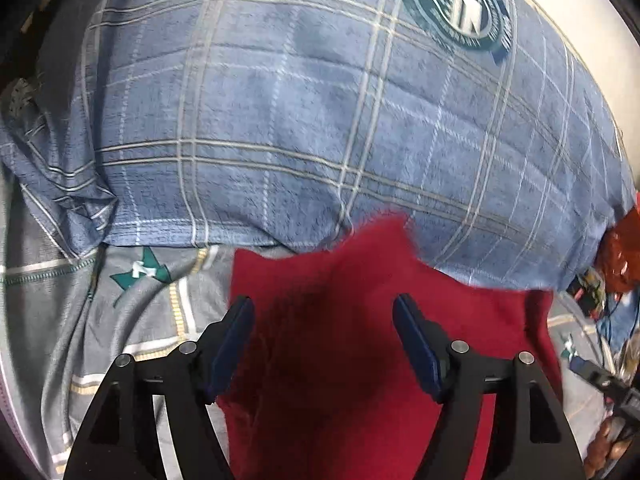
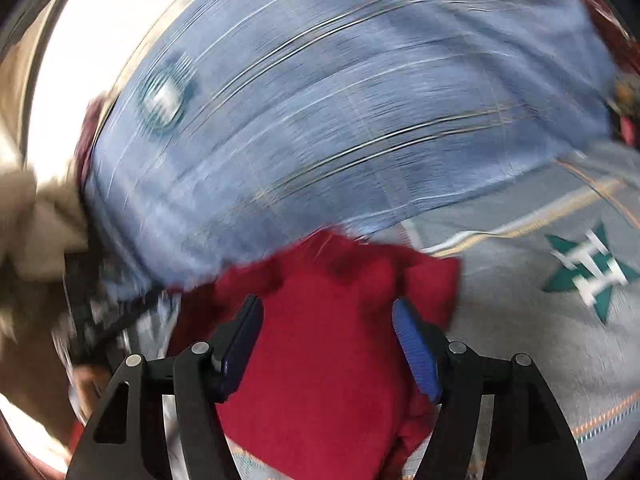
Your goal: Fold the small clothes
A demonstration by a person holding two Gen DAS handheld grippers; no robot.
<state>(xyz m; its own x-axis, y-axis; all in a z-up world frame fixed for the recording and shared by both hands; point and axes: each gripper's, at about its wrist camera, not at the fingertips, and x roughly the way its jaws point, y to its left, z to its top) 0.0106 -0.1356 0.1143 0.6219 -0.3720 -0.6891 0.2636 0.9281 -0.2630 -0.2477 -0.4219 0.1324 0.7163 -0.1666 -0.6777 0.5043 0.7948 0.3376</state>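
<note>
A small red garment (image 1: 340, 340) lies on the grey bedsheet (image 1: 120, 320), its far edge against a blue plaid pillow (image 1: 300, 120). My left gripper (image 1: 324, 312) is open just above the red cloth, its blue-padded fingers (image 1: 236, 344) spread over it. In the right wrist view the same red garment (image 2: 332, 340) lies under my right gripper (image 2: 328, 312), which is also open with nothing between its fingers (image 2: 416, 348). The right view is motion-blurred.
The blue plaid pillow (image 2: 340, 120) with a green round emblem (image 1: 460, 8) fills the far side. The grey sheet (image 2: 520, 340) has green star prints (image 2: 588, 272). Clutter and an orange-red item (image 1: 624, 248) sit at the right edge. A beige cloth (image 2: 36, 216) is at left.
</note>
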